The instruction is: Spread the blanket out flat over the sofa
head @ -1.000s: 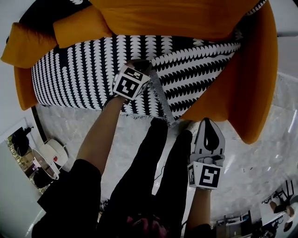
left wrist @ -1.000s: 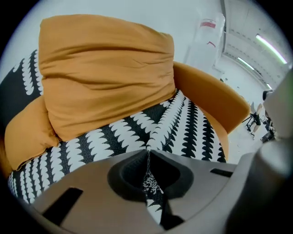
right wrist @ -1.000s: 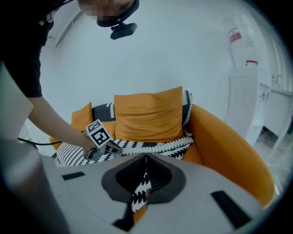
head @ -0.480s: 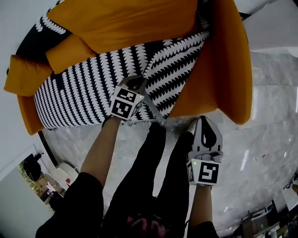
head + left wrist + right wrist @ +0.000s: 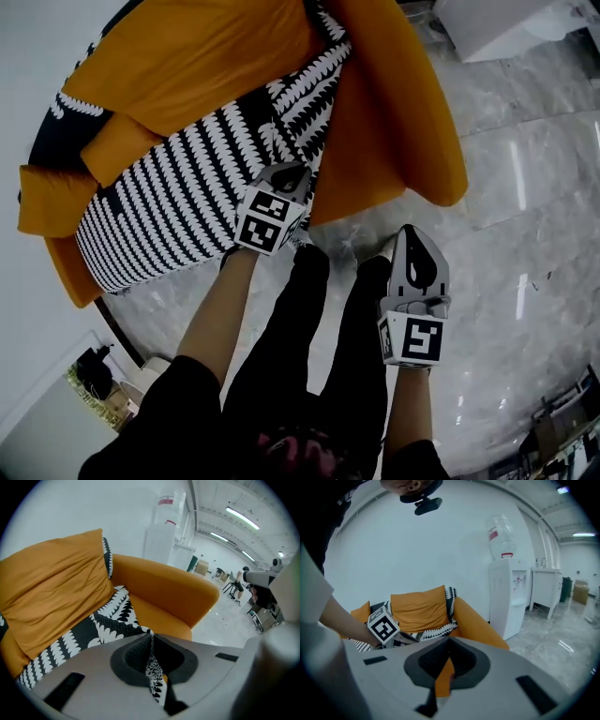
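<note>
Shifted since a second ago: the sofa has swung up and to the left in the head view, while the left claw (image 5: pixel 286 174) stays at the seat's front edge.

- Item: black-and-white leaf-patterned woven blanket (image 5: pixel 173 202). It lies over the seat of the orange upholstered sofa (image 5: pixel 398 131), running up behind the large orange back cushion (image 5: pixel 202 66).
- Left claw: pressed together, pinching a fold of the blanket's front hem (image 5: pixel 152 667).
- Right claw (image 5: pixel 412 239): nearly closed on nothing, hanging beside the person's leg, well apart from the sofa.
- Progress: mostly done, I'd judge. The seat is covered from arm to arm, but a raised crease runs back from the pinched hem, and the right-hand part lies rumpled. Smoothing is left.
- Surface: firm seat, with a small orange cushion (image 5: pixel 117 150) at the left end.
- Room: glossy pale marble floor (image 5: pixel 534 216), white wall, white water dispenser (image 5: pixel 506 592).
</note>
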`<state>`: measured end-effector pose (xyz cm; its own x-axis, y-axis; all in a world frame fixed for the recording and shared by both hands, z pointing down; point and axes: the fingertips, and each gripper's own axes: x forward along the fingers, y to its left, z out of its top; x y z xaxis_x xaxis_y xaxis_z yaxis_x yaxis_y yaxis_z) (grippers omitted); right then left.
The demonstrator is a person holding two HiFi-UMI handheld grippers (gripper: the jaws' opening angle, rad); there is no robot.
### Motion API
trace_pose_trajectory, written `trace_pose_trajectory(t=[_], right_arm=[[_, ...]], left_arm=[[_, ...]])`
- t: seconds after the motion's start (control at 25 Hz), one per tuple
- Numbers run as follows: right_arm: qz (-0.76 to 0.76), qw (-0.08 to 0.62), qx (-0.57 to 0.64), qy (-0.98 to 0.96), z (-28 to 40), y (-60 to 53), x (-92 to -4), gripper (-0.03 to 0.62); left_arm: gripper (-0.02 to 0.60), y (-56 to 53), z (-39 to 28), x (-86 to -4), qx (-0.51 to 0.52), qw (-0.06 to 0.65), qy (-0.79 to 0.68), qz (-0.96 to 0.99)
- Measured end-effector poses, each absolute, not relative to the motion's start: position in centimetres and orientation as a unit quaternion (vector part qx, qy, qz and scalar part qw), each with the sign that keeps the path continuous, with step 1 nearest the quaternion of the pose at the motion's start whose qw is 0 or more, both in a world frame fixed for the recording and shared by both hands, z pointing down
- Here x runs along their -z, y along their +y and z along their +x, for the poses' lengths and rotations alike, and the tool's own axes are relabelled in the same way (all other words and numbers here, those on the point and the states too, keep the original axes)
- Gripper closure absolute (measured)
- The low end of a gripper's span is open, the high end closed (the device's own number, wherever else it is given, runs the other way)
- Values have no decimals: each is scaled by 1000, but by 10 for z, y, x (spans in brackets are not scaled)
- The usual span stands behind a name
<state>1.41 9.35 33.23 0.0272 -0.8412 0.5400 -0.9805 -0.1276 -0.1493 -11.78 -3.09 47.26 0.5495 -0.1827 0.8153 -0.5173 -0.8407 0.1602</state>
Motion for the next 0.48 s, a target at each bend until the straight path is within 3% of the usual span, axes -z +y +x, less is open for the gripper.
trace_pose_trajectory(t=[0.48], right_arm=[[761,98,-274,-580,102,156,-330,574]], left_arm=[[558,36,-28,-464,-439,186,-146,867]])
